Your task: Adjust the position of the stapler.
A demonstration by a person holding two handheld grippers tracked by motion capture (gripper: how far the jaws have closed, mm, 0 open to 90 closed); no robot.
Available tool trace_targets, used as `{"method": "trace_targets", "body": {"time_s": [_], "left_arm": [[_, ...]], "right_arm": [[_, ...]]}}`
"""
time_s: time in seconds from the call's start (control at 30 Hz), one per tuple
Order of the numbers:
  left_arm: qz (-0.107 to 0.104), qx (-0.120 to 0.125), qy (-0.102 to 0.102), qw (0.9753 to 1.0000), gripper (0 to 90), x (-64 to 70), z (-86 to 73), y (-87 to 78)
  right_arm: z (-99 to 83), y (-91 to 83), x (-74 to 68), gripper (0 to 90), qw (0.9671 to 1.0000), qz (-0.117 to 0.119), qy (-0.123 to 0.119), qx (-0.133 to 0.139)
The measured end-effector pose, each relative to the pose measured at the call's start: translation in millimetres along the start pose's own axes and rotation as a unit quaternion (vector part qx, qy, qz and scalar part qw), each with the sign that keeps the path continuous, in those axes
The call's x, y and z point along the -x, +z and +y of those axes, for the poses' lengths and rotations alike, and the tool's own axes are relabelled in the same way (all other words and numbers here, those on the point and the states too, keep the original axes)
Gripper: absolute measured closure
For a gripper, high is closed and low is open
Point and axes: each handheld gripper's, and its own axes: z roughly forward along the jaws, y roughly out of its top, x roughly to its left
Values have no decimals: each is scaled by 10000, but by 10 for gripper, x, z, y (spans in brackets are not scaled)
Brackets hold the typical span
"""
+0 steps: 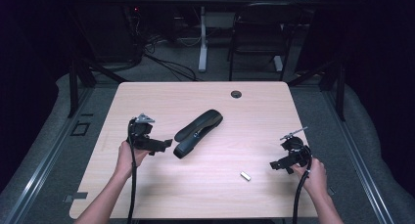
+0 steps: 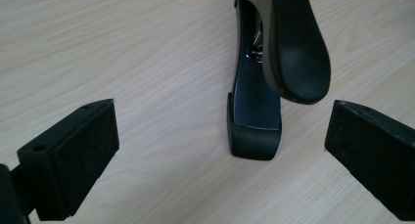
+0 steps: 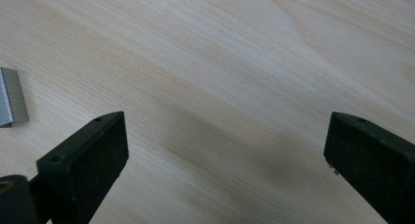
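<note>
A black stapler [image 1: 198, 132] lies opened out near the middle of the pale wooden table [image 1: 161, 97], its arm lifted off its base. In the left gripper view the stapler [image 2: 264, 87] lies just ahead, its base end between the jaw lines. My left gripper [image 1: 166, 144] is open, just left of the stapler's near end, holding nothing. A small silver strip of staples [image 1: 245, 176] lies on the table toward the front right; its end shows as the staples [image 3: 11, 102] at the left edge. My right gripper [image 1: 275, 165] stands open, right of the strip.
A round cable grommet [image 1: 236, 94] sits near the table's far edge. Beyond the table stand a dark chair [image 1: 259, 33] and a white desk leg [image 1: 202, 38] with cables on the floor. Bare tabletop lies between the two grippers.
</note>
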Motion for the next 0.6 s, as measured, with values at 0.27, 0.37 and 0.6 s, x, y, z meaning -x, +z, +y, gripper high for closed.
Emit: {"method": "trace_targets", "body": {"time_s": [0.27, 0.37, 0.6], "left_arm": [[-31, -28, 129, 9999, 0, 97, 80, 104], [-37, -64, 165, 9998, 0, 134, 100, 164], [-55, -132, 195, 9997, 7, 183, 145, 231]], "right_arm": [[-2, 2, -4, 25, 10000, -4, 52, -13], [0, 3, -2, 25, 10000, -13, -8, -19], [0, 12, 6, 28, 10000, -15, -60, -72]]}}
